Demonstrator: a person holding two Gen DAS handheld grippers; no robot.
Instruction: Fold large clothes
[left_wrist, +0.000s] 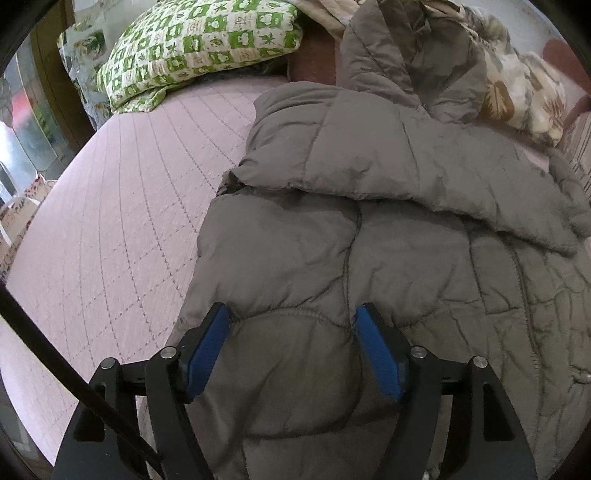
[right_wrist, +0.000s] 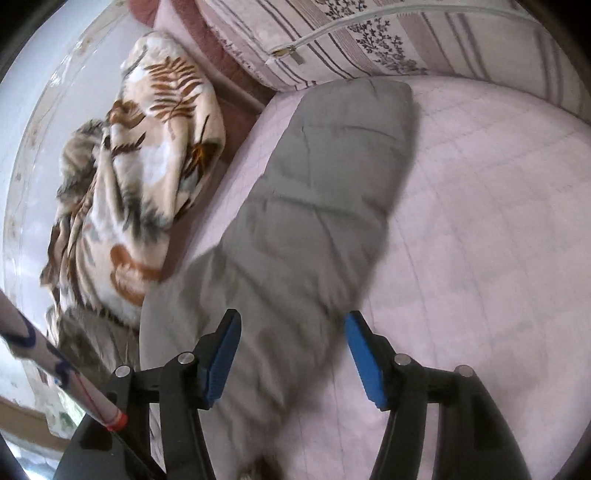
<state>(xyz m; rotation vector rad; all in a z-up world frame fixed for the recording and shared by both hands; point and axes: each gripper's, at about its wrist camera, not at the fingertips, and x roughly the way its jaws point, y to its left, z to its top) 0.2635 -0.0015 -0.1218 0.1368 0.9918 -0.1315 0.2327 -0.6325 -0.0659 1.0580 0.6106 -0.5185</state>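
A large grey quilted puffer jacket (left_wrist: 369, 240) lies spread on the pink bed (left_wrist: 110, 221), with one sleeve (left_wrist: 369, 147) folded across its body. My left gripper (left_wrist: 291, 321) is open, its blue pads straddling a puffy part of the jacket's lower body. In the right wrist view the other grey sleeve (right_wrist: 314, 192) stretches out over the pink bed cover (right_wrist: 480, 221). My right gripper (right_wrist: 291, 328) is open just above that sleeve, holding nothing. The view is blurred by motion.
A green-and-white patterned pillow (left_wrist: 192, 48) lies at the head of the bed. A leaf-print blanket (right_wrist: 147, 166) is bunched along the far edge by the wall. A striped floral cushion (right_wrist: 369, 40) sits beyond the sleeve. The bed edge drops off at left.
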